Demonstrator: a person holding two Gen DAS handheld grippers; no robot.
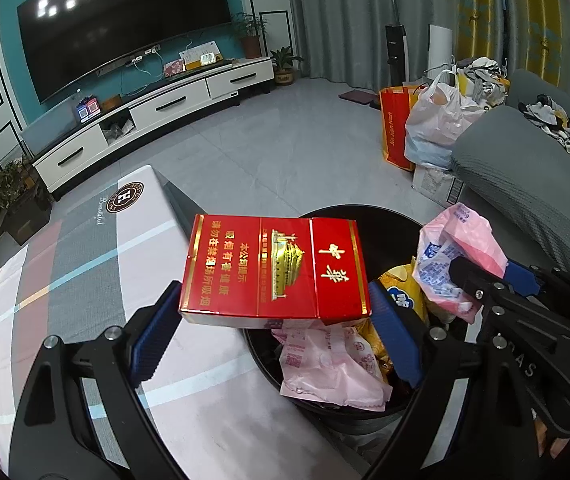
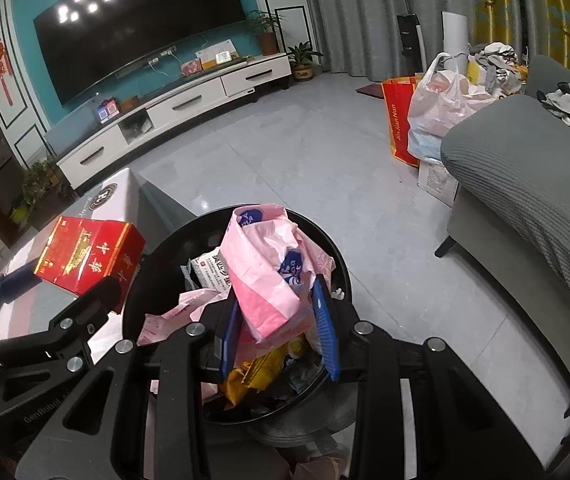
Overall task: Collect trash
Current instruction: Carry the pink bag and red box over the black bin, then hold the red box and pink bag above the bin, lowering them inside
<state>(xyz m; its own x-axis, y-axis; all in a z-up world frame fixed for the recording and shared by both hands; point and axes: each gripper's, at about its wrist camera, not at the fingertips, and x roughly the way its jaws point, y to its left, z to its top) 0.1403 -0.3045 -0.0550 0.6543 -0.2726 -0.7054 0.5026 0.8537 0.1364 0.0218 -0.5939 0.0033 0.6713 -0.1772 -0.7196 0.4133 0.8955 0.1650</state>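
we cannot see the far wall of the black trash bin (image 1: 327, 214) in the left wrist view, since the red cigarette carton (image 1: 275, 270) covers it, and the carton's underside is out of sight. the bin's bottom is buried under wrappers in both views. small print on the pink wrapper (image 2: 269, 280) is too fine to read. the grey sofa (image 2: 525, 184) runs off the right edge. we cannot make out what the white plastic bag (image 2: 441, 104) holds.

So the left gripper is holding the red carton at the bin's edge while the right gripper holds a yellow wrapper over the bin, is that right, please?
Not quite: the right gripper holds a pink wrapper, not yellow, as the right wrist view shows. The left gripper does hold the red carton at the bin edge.
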